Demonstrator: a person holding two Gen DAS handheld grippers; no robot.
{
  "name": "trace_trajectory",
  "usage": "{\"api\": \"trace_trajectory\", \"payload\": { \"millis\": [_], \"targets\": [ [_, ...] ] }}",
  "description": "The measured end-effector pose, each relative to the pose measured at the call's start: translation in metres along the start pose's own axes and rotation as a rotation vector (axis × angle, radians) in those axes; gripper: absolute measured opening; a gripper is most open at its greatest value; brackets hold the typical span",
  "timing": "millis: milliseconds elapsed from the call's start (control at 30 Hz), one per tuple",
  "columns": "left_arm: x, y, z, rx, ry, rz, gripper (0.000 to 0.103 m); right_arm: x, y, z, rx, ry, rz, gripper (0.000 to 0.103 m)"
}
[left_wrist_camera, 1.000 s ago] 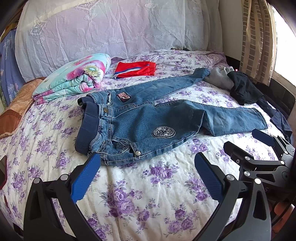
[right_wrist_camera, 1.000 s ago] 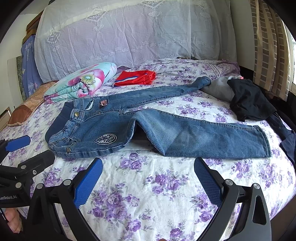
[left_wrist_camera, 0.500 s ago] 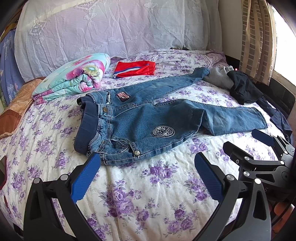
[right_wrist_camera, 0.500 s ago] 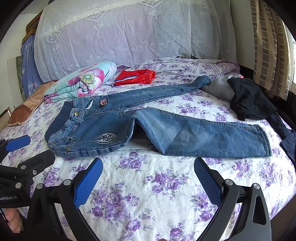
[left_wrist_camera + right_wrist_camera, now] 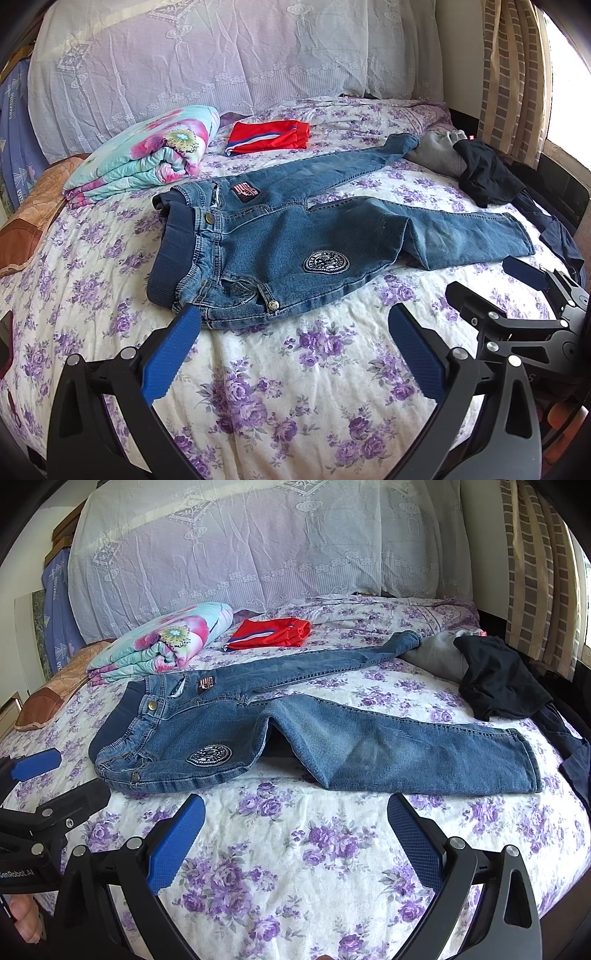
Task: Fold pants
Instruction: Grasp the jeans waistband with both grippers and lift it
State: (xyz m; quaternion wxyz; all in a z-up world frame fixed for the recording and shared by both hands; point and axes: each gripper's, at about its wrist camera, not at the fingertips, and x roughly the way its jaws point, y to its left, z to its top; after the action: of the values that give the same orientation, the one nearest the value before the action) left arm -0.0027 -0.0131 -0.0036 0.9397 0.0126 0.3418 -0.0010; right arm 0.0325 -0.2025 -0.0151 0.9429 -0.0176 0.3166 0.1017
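Note:
Blue jeans lie spread flat on the flowered bed, waistband to the left, two legs fanned out to the right; they also show in the right wrist view. My left gripper is open and empty, just short of the near hip of the jeans. My right gripper is open and empty, hovering in front of the near leg. Each gripper shows at the edge of the other's view: the right gripper and the left gripper.
A folded floral quilt and a folded red garment lie at the back. Grey and black clothes are piled at the right edge near a curtain. A lace-covered headboard stands behind.
Both grippers have crept very slightly closer to the jeans. Both stay open and the jeans have not moved.

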Motion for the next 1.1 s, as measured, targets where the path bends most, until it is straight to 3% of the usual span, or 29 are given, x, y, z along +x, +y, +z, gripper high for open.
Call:
{"api": "trace_trajectory", "payload": {
  "millis": [200,467,567,700,867,900,933,967,1000,1033,1067,1100],
  "targets": [
    [0.003,0.01,-0.001,0.015,0.005,-0.016,0.099,0.005,0.006,-0.003,-0.026,0.004,0.008,0.099],
    [0.034,0.127,0.028,-0.121,0.076,0.041,0.099,0.016,0.063,0.004,-0.21,-0.025,0.159,0.1],
    [0.059,0.167,0.05,-0.15,0.119,0.001,0.099,0.022,0.113,0.006,-0.366,-0.058,0.166,0.1],
    [0.117,0.207,0.08,-0.228,0.222,-0.108,0.099,0.046,0.18,0.004,-0.539,-0.042,0.211,0.099],
    [0.194,0.221,0.099,-0.305,0.38,-0.251,0.097,0.08,0.225,0.001,-0.65,-0.003,0.181,0.099],
    [0.204,0.221,0.101,-0.314,0.4,-0.271,0.09,0.085,0.229,0.002,-0.664,0.0,0.166,0.098],
    [0.217,0.22,0.103,-0.326,0.419,-0.302,0.082,0.09,0.232,0.003,-0.676,-0.001,0.146,0.088],
    [0.223,0.22,0.103,-0.333,0.428,-0.328,0.06,0.094,0.232,0.003,-0.685,0.001,0.129,0.08],
    [0.233,0.218,0.104,-0.347,0.446,-0.38,0.032,0.097,0.233,0.004,-0.69,0.009,0.143,0.069],
    [0.239,0.218,0.105,-0.36,0.46,-0.412,0.028,0.096,0.233,0.005,-0.685,0.021,0.184,0.041],
    [0.241,0.219,0.106,-0.366,0.462,-0.408,0.024,0.095,0.233,0.005,-0.68,0.032,0.223,0.025],
    [0.24,0.219,0.107,-0.363,0.456,-0.407,0.021,0.09,0.234,0.006,-0.683,0.035,0.247,0.017]
  ]
}}
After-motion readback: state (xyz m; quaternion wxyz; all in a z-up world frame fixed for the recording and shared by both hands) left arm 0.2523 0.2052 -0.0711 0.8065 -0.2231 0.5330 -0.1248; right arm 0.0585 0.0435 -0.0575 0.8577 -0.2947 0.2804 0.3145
